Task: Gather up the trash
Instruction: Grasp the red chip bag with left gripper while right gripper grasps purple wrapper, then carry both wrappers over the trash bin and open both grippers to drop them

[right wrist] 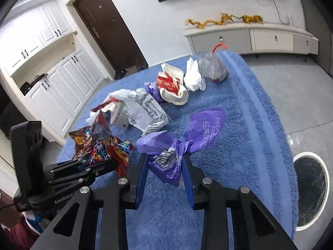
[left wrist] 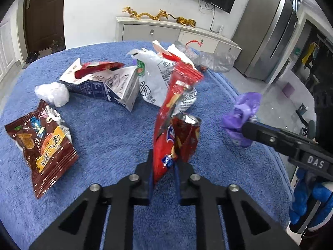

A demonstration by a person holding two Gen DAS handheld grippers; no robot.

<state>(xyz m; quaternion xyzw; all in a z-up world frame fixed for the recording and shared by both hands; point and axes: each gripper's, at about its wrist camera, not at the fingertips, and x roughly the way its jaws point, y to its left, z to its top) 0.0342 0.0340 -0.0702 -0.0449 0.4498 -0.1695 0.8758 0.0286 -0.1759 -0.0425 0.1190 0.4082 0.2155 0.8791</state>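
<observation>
blue towel underneath; left fingers pinching red snack wrapper; right fingers pinching purple "facial" wrapper

Our left gripper and right gripper are black, with blue-lined fingers, silver screws, and white lettering.

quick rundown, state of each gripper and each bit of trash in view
left gripper: shut on red snack bag
red snack bag: pinched, standing up
right gripper: shut on purple wrapper
purple wrapper: crumpled between the pads
brown snack bag: lying flat on blue towel
milk carton: torn open, on its side
white tissue: balled up
trash bin: open, beside the towel
</observation>
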